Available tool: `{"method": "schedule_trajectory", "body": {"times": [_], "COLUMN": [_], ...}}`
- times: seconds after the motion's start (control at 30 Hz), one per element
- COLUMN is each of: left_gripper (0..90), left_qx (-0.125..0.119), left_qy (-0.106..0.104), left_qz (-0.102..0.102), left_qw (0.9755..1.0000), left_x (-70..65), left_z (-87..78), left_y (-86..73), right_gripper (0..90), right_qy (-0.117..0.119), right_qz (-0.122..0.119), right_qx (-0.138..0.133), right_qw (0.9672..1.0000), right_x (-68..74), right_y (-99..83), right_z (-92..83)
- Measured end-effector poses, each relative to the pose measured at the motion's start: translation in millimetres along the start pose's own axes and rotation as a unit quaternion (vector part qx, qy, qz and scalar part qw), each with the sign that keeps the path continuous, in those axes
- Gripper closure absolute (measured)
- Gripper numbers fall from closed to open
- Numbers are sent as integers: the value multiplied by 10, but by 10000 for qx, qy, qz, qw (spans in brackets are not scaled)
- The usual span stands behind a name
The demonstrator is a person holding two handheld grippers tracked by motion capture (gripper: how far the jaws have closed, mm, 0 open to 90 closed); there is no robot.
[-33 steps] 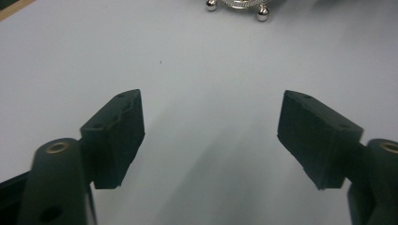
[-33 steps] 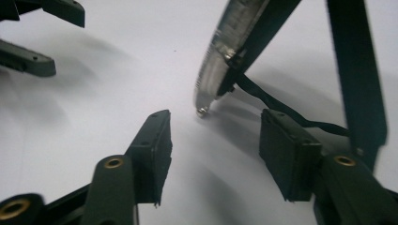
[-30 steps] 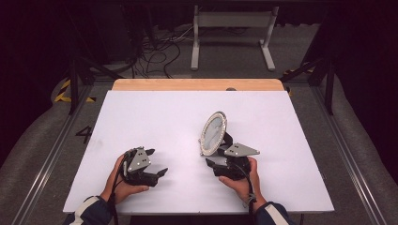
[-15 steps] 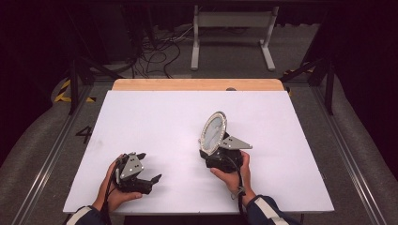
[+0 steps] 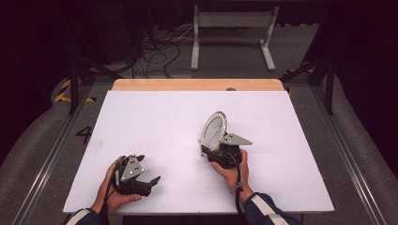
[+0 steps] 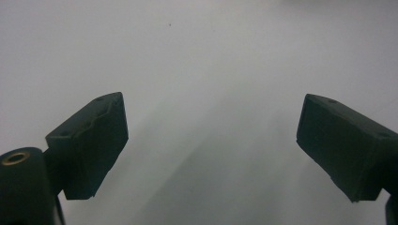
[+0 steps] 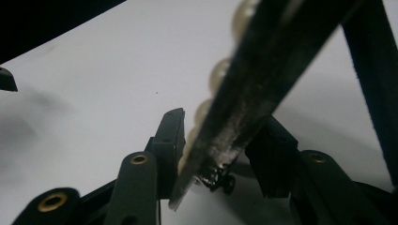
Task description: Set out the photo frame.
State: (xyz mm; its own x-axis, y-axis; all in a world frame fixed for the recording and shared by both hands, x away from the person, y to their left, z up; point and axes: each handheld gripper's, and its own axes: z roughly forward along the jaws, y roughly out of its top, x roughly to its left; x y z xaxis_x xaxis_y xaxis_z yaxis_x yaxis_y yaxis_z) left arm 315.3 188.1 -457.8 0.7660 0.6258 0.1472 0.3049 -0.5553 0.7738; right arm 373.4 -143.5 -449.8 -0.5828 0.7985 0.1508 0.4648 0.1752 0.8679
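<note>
A round mirror (image 5: 213, 131) with a pearl-beaded rim stands tilted on edge right of the white table's (image 5: 141, 122) middle. My right gripper (image 5: 209, 149) is at its lower edge. In the right gripper view the mirror's dark edge (image 7: 263, 70) runs between the jaws, and the right gripper (image 7: 220, 140) has just been closing, its pads now pressing on both faces. My left gripper (image 5: 149, 171) rests at the front left of the table, pointing right. In its own view the left gripper (image 6: 211, 136) is open and has just opened wider, with bare tabletop between the jaws.
A wooden strip (image 5: 197, 85) runs along the table's far edge. Beyond it on the floor are a white metal stand (image 5: 232, 28) and loose cables (image 5: 155, 47). Metal rails (image 5: 349, 154) flank the table on both sides.
My right gripper has shifted a little to the left at the mirror's base and its jaws have narrowed. The left hand has drawn back slightly toward the front edge.
</note>
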Motion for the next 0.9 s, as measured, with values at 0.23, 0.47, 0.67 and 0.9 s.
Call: {"method": "schedule_trajectory", "body": {"times": [0.23,0.47,0.67,0.9], "left_gripper": [110,109,109,109], "left_qx": [34,63,69,93], "left_qy": [-27,-84,-94,-92], "left_qz": [54,96,102,120], "left_qw": [10000,9999,9999,9998], "left_x": [-13,-13,-18,-22], "left_z": [10,36,50,54], "left_y": [3,12,20,22], "right_gripper": [614,627,635,518], "right_qy": [190,284,387,230], "right_qz": [0,-84,-86,162], "right_qx": [101,159,203,108], "right_qw": [9998,9994,9990,9995], "right_x": [-52,-102,-141,-156], "right_y": [1,12,15,-10], "right_z": [-14,-33,-44,5]}}
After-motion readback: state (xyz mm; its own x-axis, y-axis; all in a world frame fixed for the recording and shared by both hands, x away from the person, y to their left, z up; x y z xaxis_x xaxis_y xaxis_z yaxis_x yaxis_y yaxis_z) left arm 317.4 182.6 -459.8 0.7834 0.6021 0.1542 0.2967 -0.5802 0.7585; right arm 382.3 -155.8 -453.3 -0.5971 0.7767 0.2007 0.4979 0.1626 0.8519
